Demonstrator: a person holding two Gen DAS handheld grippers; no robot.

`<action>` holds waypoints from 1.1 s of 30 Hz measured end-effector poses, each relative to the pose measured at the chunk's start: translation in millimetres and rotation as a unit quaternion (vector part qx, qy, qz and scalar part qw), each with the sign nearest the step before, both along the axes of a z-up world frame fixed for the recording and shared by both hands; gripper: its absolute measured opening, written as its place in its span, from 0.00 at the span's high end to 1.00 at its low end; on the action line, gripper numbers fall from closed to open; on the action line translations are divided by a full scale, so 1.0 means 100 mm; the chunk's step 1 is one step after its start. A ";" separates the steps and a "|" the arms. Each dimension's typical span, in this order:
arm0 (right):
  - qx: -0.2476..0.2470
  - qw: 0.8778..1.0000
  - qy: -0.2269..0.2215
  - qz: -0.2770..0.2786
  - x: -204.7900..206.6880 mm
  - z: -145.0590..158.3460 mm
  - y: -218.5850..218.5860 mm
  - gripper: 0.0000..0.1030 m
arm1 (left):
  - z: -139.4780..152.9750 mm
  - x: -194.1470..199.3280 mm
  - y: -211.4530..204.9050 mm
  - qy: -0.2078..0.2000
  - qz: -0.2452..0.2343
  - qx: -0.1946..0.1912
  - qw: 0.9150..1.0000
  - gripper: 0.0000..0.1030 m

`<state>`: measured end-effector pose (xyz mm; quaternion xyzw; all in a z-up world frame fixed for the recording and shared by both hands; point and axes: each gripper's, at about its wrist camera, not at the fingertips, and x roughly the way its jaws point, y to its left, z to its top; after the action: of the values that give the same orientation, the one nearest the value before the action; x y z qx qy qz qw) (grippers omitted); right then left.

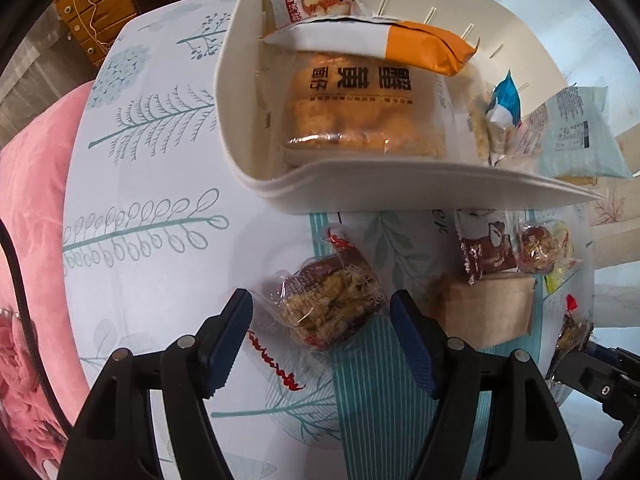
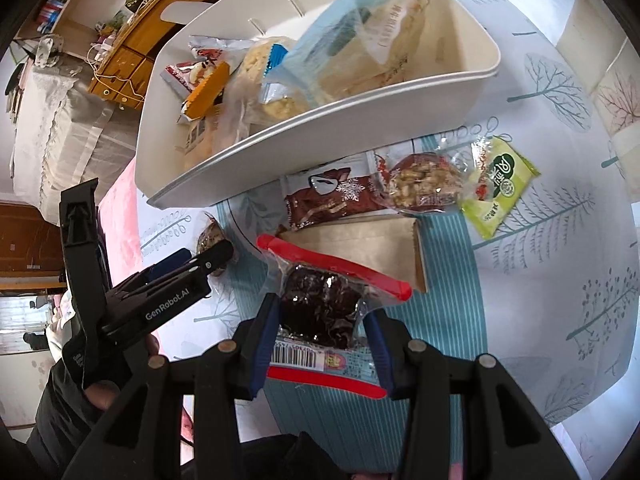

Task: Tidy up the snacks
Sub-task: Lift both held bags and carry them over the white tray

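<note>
The bench (image 2: pixel 560 220), under a leaf-print cloth, carries a white bin (image 2: pixel 320 140), a green packet (image 2: pixel 498 188), a brown packet (image 2: pixel 332 200) and a walnut-date snack (image 1: pixel 328 304).

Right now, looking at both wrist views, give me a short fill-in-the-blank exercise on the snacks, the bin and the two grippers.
1. The right gripper is shut on a dark snack in a clear wrapper with ____ edges.
2. The left gripper is ____ around a clear-wrapped nutty snack on the tablecloth.
3. The orange-and-white packet lies inside the ____ plastic bin.

Missing words: red; open; white
</note>
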<state>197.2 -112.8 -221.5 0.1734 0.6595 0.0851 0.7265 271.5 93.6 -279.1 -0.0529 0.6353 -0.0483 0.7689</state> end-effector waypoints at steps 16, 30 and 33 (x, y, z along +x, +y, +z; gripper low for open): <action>-0.001 1.000 0.005 0.005 -0.06 0.01 0.00 0.59 | 0.05 -0.08 0.04 -0.023 0.014 -0.014 1.000 0.45; -0.001 1.000 -0.003 0.004 -0.17 0.06 -0.02 0.59 | 0.12 -0.22 0.05 -0.026 0.022 -0.022 0.999 0.53; -0.002 1.000 -0.006 0.004 -0.19 0.09 -0.03 0.59 | 0.12 -0.28 0.08 -0.023 0.033 -0.021 0.999 0.53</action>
<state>178.5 -116.1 -212.4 0.1690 0.6557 0.0879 0.7306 243.2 102.0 -266.9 -0.0883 0.6146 -0.0372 0.7830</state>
